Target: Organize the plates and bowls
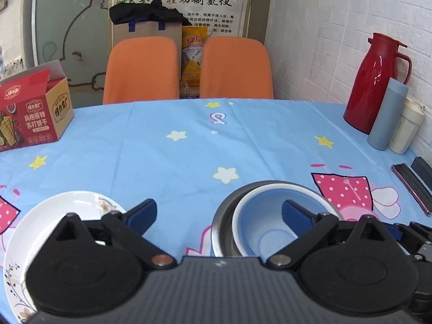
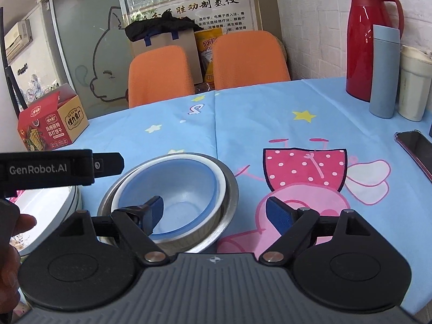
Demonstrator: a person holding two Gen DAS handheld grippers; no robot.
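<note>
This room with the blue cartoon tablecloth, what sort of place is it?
Probably a dining corner in a home or small shop: a table with orange chairs, a red thermos jug, and a wall poster.

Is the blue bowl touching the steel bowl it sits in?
Touching. The right wrist view shows the blue, white-rimmed bowl nested inside the steel bowl, its rim resting against the steel wall on the far side.

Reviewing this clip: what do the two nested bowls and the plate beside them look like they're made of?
Outer bowl: metal, likely stainless steel; grey, shiny, reflective rim.
Inner bowl: smooth blue inside with a white rim, matte sheen; plastic or melamine, though glazed ceramic is possible.
Plate: glossy white with a printed floral pattern on the rim; looks like glazed ceramic or porcelain, possibly melamine.
</note>
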